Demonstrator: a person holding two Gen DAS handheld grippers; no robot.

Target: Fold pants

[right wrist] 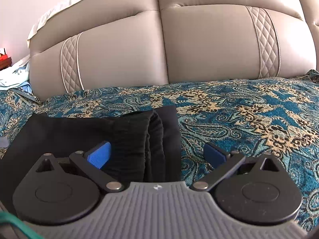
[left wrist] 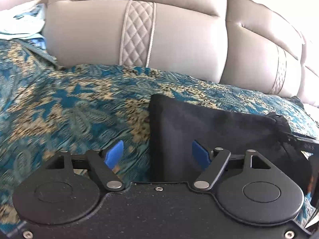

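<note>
While both pairs of blue ribbed pads stand wide apart, neither gripper holds anything. Left gripper (left wrist: pixel 157 155): jaws spread, the inner pad over dark cloth, the outer pad over bare bedspread, so that the straight left edge of the folded dark navy fabric pants (left wrist: pixel 209 131) runs up between them, untouched by either pad as far as can be seen. Right gripper (right wrist: pixel 157 155): jaws likewise spread and empty, straddling the opposite end of the same bundle, where the gathered, ribbed waistband (right wrist: pixel 139 139) lies in stacked layers and the right edge of the cloth falls between the pads.

Relation governing the coming move: the pants lie flat on the teal and gold paisley-patterned bedspread (left wrist: pixel 59 103), their long axis running side to side between the two grippers, roughly parallel to the beige padded leather headboard with quilted diamond stripes (right wrist: pixel 199 45) beyond. Each gripper is thus nearest its own end; the left faces the smooth folded edge, the right the thicker waistband end. Judged from the compact, layered shape, the fold appears largely made, and either end could be pinched by the gripper already poised over it. A pale blue crumpled cloth (left wrist: pixel 26 20) lies well apart at the bed's far left.
</note>
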